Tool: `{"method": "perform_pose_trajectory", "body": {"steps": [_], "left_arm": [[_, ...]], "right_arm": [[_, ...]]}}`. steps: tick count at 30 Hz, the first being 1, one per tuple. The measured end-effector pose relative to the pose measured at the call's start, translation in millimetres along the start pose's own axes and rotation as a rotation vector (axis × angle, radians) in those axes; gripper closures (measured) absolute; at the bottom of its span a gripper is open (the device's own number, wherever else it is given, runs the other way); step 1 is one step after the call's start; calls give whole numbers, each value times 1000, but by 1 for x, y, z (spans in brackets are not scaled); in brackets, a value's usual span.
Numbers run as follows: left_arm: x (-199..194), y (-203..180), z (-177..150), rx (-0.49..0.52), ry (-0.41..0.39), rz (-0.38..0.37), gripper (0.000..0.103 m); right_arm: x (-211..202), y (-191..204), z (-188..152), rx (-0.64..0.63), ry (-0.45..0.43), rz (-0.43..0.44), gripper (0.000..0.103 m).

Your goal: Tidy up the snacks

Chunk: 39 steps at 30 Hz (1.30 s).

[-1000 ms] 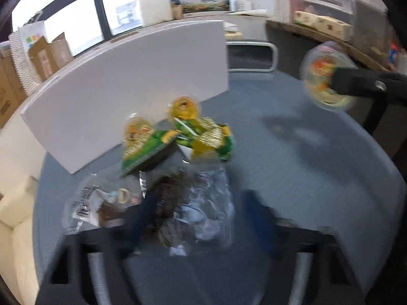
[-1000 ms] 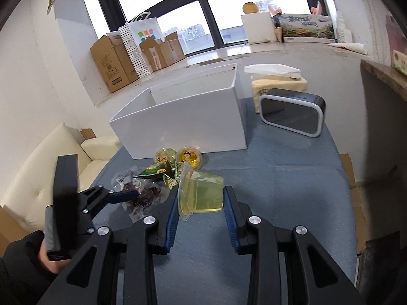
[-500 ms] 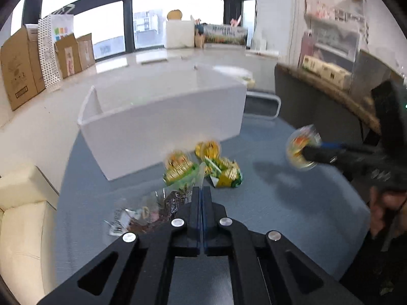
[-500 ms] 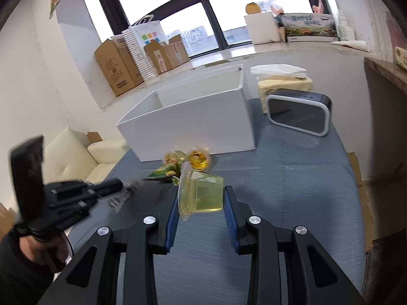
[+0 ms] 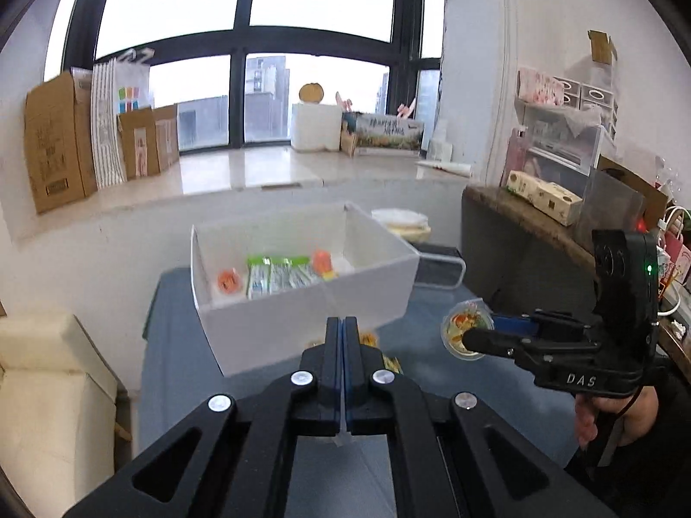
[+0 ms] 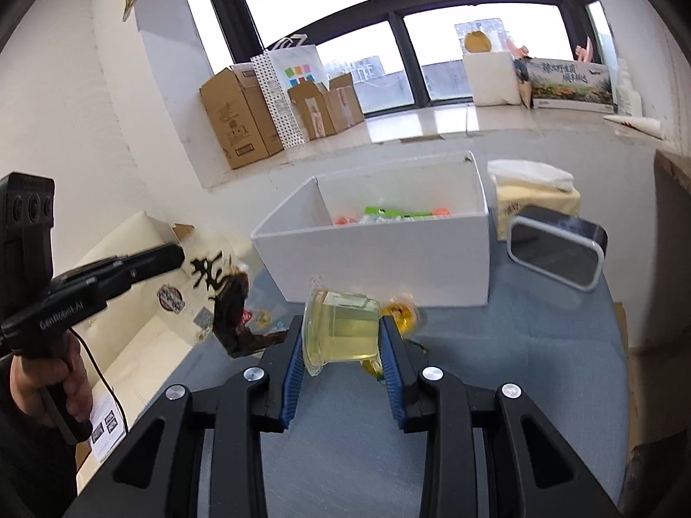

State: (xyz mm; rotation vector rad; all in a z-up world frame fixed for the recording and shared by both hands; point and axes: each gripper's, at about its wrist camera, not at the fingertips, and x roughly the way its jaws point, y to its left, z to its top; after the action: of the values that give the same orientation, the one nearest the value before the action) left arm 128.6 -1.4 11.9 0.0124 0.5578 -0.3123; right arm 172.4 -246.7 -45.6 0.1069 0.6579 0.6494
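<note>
My right gripper (image 6: 341, 336) is shut on a clear jelly cup (image 6: 341, 328) with yellow filling, held above the blue table in front of the white box (image 6: 380, 259). The cup also shows in the left wrist view (image 5: 468, 334). My left gripper (image 5: 344, 332) is shut on the edge of a clear snack bag; in the right wrist view the bag (image 6: 229, 302) hangs from it, dark contents inside, left of the box. The box (image 5: 302, 323) holds green packets (image 5: 280, 276) and orange jelly cups (image 5: 229, 280).
More jelly cups (image 6: 404, 315) and packets lie on the blue table (image 6: 540, 367) before the box. A black-and-white speaker (image 6: 557, 250) and tissue pack (image 6: 535, 190) stand at the right. A cream sofa (image 5: 52, 388) is at the left.
My left gripper closed on the snack bag and lifted it off the table, rising to look into the box. My right gripper kept its cup and rose slightly toward the box.
</note>
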Motion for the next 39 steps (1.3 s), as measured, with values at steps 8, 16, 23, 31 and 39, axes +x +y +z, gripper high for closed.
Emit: {"method": "perform_pose_trajectory", "body": {"steps": [8, 16, 23, 31, 39], "left_arm": [[-9, 5, 61, 31, -92, 3, 103], [11, 23, 118, 57, -147, 39, 103], [69, 55, 141, 55, -98, 57, 103], [135, 90, 106, 13, 13, 101, 99], [147, 105, 83, -50, 19, 103, 0]], "right_arm": [[-6, 6, 44, -40, -63, -14, 71], [11, 4, 97, -87, -99, -19, 71], [67, -17, 131, -104, -49, -83, 71], [133, -48, 134, -87, 54, -169, 70], [142, -63, 123, -64, 72, -191, 5]]}}
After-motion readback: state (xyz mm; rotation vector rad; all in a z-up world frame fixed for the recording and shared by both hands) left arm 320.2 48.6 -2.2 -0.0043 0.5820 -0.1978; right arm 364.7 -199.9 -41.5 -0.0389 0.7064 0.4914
